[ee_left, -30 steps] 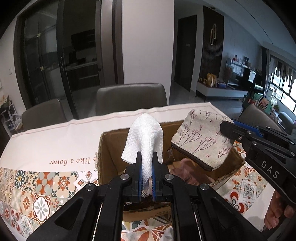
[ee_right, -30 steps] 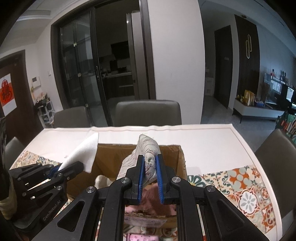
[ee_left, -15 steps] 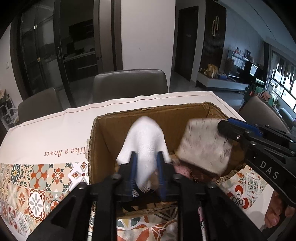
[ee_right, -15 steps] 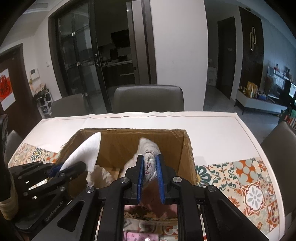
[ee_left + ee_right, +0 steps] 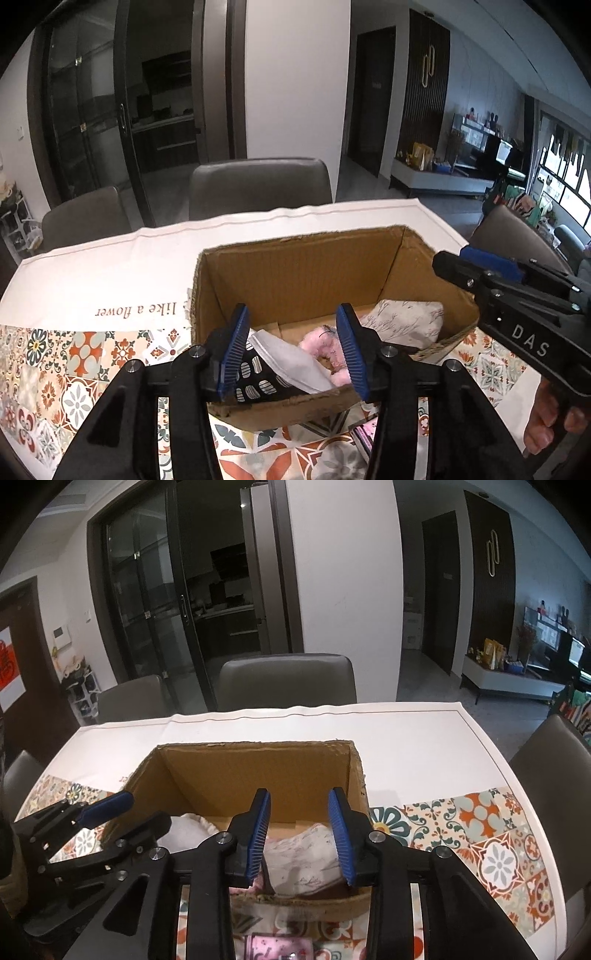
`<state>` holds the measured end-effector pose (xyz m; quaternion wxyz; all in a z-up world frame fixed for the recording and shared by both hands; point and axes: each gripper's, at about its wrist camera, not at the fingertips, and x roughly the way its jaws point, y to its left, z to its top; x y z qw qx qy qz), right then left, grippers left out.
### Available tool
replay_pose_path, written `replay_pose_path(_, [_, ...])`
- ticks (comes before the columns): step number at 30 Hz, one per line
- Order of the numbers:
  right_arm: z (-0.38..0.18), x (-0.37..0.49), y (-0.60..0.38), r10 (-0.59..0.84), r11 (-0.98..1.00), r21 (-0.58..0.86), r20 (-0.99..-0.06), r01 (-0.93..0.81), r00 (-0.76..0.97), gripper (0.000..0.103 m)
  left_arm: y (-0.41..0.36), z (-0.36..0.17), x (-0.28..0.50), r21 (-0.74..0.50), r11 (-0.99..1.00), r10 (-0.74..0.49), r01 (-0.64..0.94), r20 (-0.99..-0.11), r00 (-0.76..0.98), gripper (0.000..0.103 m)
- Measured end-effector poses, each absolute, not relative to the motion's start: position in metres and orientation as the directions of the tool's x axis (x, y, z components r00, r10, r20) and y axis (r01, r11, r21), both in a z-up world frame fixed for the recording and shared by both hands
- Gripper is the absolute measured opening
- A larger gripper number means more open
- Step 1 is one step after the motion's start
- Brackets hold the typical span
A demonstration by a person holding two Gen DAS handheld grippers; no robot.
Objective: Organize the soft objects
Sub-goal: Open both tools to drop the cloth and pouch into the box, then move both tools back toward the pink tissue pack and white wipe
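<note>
Both cloths have dropped: the left tool and right tool have just been opening, released, white cloth and floral pouch lying below them in the cardboard box, stowed.

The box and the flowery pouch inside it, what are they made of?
The box looks like plain brown corrugated cardboard: matte, with ragged, fraying rims. The flowery pouch seems woven cloth, perhaps cotton or linen: beige, dull, puffy, printed with thin branches.
</note>
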<state>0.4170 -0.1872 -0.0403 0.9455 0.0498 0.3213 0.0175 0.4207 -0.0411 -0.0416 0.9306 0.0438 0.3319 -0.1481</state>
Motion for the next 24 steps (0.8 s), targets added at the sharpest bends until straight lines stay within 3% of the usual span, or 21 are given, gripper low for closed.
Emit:
replay_pose_path(13, [-0.020,0.372,-0.191,0.048,0.993,0.117,-0.579,0.025,0.814,0.040,-0.041,-0.016,0.373,0.011,0.943,-0.269,0.334,-0.566,0.779,0.052])
replay_pose_path(24, [-0.021,0.334,-0.191,0.022,0.991,0.119,-0.597,0.062,0.802,0.040,-0.039,-0.023,0.342,0.024,0.914,-0.319,0.405,-0.574,0.754,0.052])
